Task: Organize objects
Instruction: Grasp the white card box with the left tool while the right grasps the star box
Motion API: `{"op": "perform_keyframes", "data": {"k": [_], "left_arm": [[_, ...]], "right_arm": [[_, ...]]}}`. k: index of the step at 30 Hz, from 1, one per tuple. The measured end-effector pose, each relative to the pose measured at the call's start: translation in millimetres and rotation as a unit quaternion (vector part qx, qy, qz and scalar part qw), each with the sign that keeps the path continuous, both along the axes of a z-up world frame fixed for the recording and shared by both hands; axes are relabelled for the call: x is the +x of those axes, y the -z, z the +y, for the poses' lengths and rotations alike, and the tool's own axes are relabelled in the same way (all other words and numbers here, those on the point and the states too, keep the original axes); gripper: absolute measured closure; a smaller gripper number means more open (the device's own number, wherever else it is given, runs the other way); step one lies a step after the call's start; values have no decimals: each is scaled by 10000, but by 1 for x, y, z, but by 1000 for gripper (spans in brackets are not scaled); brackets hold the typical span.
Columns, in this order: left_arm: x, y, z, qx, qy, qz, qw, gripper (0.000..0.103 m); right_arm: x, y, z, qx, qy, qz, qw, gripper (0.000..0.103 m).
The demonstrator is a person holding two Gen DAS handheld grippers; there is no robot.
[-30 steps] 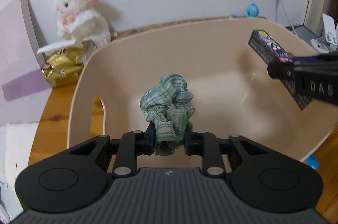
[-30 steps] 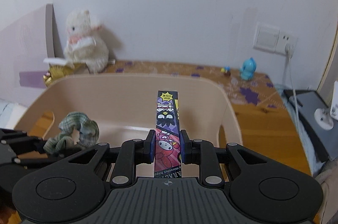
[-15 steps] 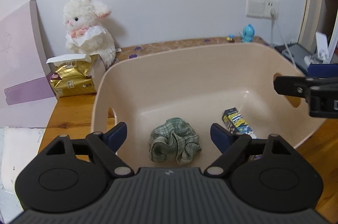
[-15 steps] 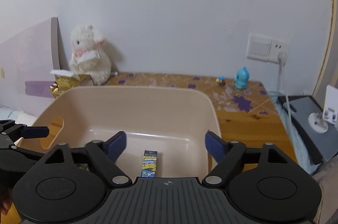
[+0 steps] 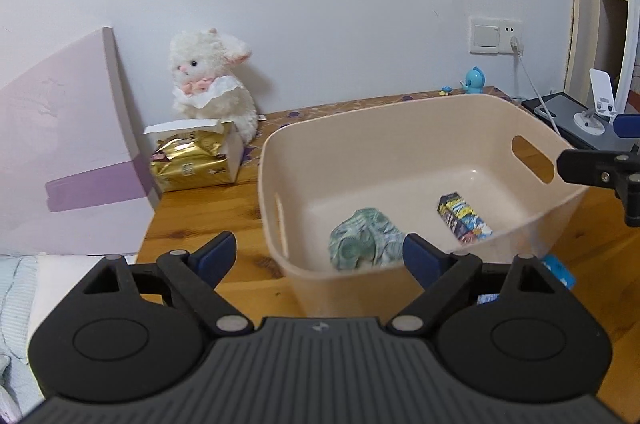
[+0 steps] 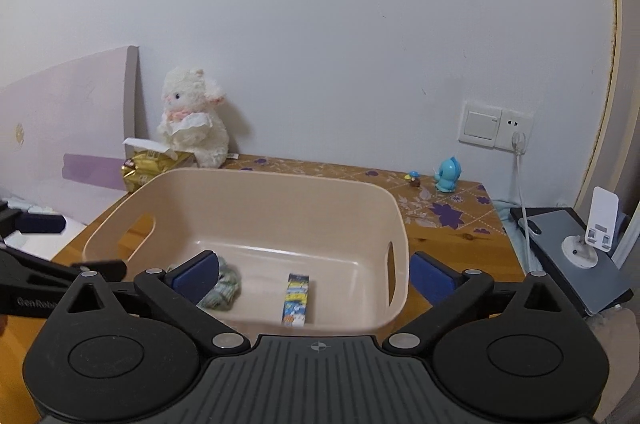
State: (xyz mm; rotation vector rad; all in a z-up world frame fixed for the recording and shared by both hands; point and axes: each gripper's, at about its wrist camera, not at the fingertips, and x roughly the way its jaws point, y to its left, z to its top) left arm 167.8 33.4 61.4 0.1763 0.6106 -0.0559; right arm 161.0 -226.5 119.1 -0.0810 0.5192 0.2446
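A beige plastic bin (image 5: pixel 400 120) stands on the wooden table; it also shows in the right wrist view (image 6: pixel 256 192). Inside lie a green plaid scrunchie (image 5: pixel 366 244) (image 6: pixel 226 286) and a small colourful printed box (image 5: pixel 464 218) (image 6: pixel 296 298). My left gripper (image 5: pixel 320 256) is open and empty, above the bin's near left rim. My right gripper (image 6: pixel 314 274) is open and empty, above the bin's near side. Each gripper shows at the edge of the other's view.
A white plush bunny (image 5: pixel 212 84) sits at the wall behind a gold tissue pack (image 5: pixel 192 160). A pale purple board (image 5: pixel 68 152) leans at the left. A blue figurine (image 6: pixel 448 174), a wall socket with cable (image 6: pixel 516 132) and a dark device with a white stand (image 6: pixel 580 248) are at the right.
Both grippers opened and dropped the scrunchie and the box into the bin. Both have since pulled back and up from it.
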Motion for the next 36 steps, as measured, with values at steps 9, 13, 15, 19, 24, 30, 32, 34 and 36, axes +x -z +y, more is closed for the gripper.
{"op": "perform_keyframes", "data": {"k": [9, 13, 15, 19, 24, 30, 32, 34, 36], "left_arm": [[-35, 28, 20, -86, -29, 174, 9998, 8], [-45, 48, 28, -103, -77, 237, 9996, 8], [-47, 57, 31, -122, -44, 300, 9995, 8], [-50, 71, 33, -92, 14, 384, 9992, 8], [-47, 87, 36, -128, 131, 462, 9988, 8], [-38, 104, 37, -110, 320, 542, 9980, 8], [-33, 109, 37, -166, 372, 577, 9975, 8], [-29, 112, 37, -182, 400, 574, 9974, 8], [-22, 116, 37, -176, 376, 580, 9975, 8]], "right_arm": [[-41, 28, -1, -77, -42, 180, 9998, 0], [-52, 48, -4, -87, 2, 400, 9992, 0], [-57, 57, -5, -114, 20, 507, 9986, 0], [-63, 75, -7, -100, 76, 712, 9974, 0], [-65, 96, -3, -35, 107, 985, 9951, 0], [-62, 117, 10, 34, 77, 1291, 9916, 0], [-61, 122, 15, 51, 65, 1353, 9908, 0], [-59, 128, 20, 63, 72, 1417, 9899, 0], [-56, 132, 24, 57, 100, 1475, 9890, 0]]}}
